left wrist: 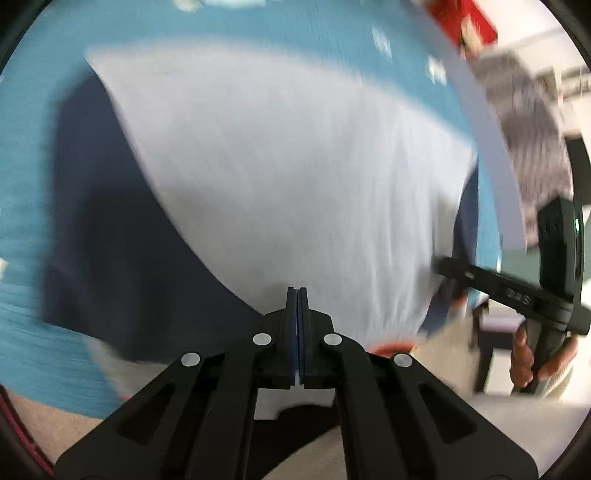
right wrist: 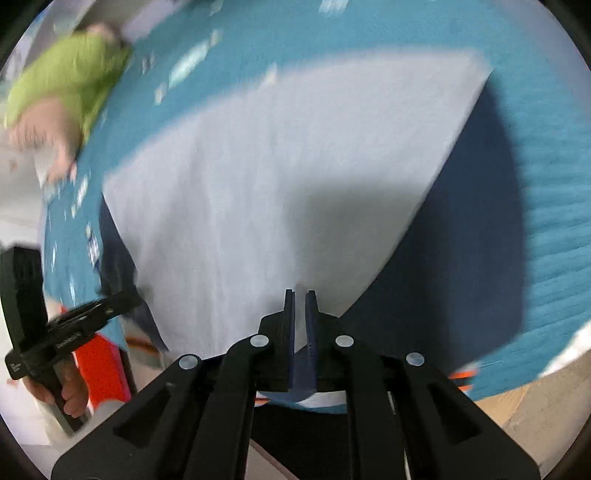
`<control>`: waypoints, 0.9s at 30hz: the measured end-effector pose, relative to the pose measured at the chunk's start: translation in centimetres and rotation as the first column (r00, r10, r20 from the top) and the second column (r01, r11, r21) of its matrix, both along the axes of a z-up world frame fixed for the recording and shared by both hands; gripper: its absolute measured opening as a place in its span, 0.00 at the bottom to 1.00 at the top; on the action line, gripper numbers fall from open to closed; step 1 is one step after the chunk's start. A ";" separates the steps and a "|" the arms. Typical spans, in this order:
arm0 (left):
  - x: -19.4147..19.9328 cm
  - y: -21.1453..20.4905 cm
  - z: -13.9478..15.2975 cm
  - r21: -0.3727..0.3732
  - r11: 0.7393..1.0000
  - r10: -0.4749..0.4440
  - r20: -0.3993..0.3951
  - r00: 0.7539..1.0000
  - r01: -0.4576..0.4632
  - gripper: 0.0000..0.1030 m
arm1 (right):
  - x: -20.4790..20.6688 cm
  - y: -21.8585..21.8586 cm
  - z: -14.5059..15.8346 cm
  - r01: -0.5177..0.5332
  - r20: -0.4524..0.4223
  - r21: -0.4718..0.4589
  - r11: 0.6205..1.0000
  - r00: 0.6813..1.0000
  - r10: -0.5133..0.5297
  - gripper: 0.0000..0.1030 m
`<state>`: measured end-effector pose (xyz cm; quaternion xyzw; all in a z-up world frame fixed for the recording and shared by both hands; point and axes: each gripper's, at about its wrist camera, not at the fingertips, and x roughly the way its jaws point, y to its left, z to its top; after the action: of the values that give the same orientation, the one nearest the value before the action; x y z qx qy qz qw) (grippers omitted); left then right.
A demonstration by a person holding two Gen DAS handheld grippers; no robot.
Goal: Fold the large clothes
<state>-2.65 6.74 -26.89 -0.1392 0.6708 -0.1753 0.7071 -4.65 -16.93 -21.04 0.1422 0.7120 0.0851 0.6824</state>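
A large pale grey-white cloth (left wrist: 288, 177) is lifted above a blue-covered table (left wrist: 26, 155) and throws a dark shadow on it. My left gripper (left wrist: 297, 295) is shut on the cloth's near edge. My right gripper (right wrist: 300, 297) is pinched on the cloth (right wrist: 258, 192) at its near edge, with a narrow gap between the jaws. Each gripper shows in the other's view: the right one (left wrist: 443, 266) at the cloth's right corner, the left one (right wrist: 125, 301) at its left corner. Both views are blurred by motion.
A green garment (right wrist: 66, 77) lies at the table's far left. A red object (left wrist: 465, 18) is at the far right. An orange-red item (right wrist: 101, 369) sits below the table edge. The table's white edge band (left wrist: 484, 140) curves on the right.
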 end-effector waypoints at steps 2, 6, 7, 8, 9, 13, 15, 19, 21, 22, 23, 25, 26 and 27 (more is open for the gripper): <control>-1.0 0.4 -1.1 -0.036 0.999 0.031 0.001 1.000 -0.031 0.00 | -0.6 -0.5 0.2 0.006 0.009 0.021 1.000 1.000 -0.006 0.01; -1.6 2.6 0.4 -0.063 0.993 0.095 -0.046 0.994 -0.097 0.01 | -1.5 -2.0 0.5 0.054 -0.085 0.058 0.997 0.995 -0.049 0.01; -1.5 2.3 0.6 -0.047 0.996 0.076 -0.037 0.996 -0.078 0.01 | -1.4 -2.2 0.0 0.038 -0.097 0.050 0.998 0.995 -0.033 0.01; -1.4 2.1 0.1 -0.035 0.998 0.057 -0.045 0.997 -0.058 0.01 | -1.3 -2.3 -0.5 0.037 -0.101 0.053 0.998 0.994 -0.031 0.01; -1.2 2.4 -0.8 -0.040 0.997 0.067 -0.058 0.996 -0.069 0.02 | -1.0 -2.4 -1.4 0.038 -0.106 0.066 0.997 0.994 -0.031 0.01; -0.2 2.9 -0.5 -0.073 0.994 0.078 -0.090 0.993 -0.084 0.02 | -1.2 -3.3 -1.5 0.071 -0.150 0.105 0.992 0.987 -0.055 0.00; -0.7 2.1 1.9 -0.008 1.000 0.027 -0.020 0.999 -0.027 0.03 | -0.8 -3.3 0.5 0.033 -0.111 0.078 0.996 0.994 -0.024 0.07; -0.1 2.0 6.0 -0.025 1.000 -0.009 0.125 0.992 0.013 0.03 | 1.2 -3.4 4.5 0.028 0.057 0.122 0.992 0.998 -0.035 0.06; 1.9 1.9 7.0 -0.018 1.000 0.012 0.207 0.978 -0.008 0.03 | 3.2 -2.9 6.0 0.015 0.193 0.068 0.998 0.981 -0.028 0.04; 2.8 1.7 7.1 -0.007 1.000 0.022 0.234 0.972 -0.021 0.03 | 4.7 -2.2 6.3 0.012 0.261 0.031 0.999 0.965 -0.020 0.04; 4.3 1.5 7.2 -0.005 0.999 0.047 0.280 0.959 -0.048 0.03 | 5.8 -1.7 6.4 0.013 0.306 0.031 0.999 0.952 -0.022 0.03; 6.3 1.5 6.9 -0.015 0.996 0.084 0.328 0.941 -0.084 0.03 | 8.0 -0.1 6.1 0.019 0.376 0.033 0.999 0.926 -0.031 0.03; 7.6 1.2 6.5 -0.016 0.995 0.099 0.351 0.931 -0.100 0.03 | 9.0 1.0 5.8 0.014 0.410 0.037 0.999 0.912 -0.027 0.03; 8.2 1.4 6.1 -0.026 0.994 0.107 0.366 0.925 -0.104 0.03 | 9.9 2.1 5.3 0.004 0.433 0.037 0.999 0.901 -0.020 0.03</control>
<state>5.57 8.12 -20.79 -0.1420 0.5180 -0.1619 0.8278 5.23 -14.80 -15.71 0.1361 0.5401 0.1229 0.8214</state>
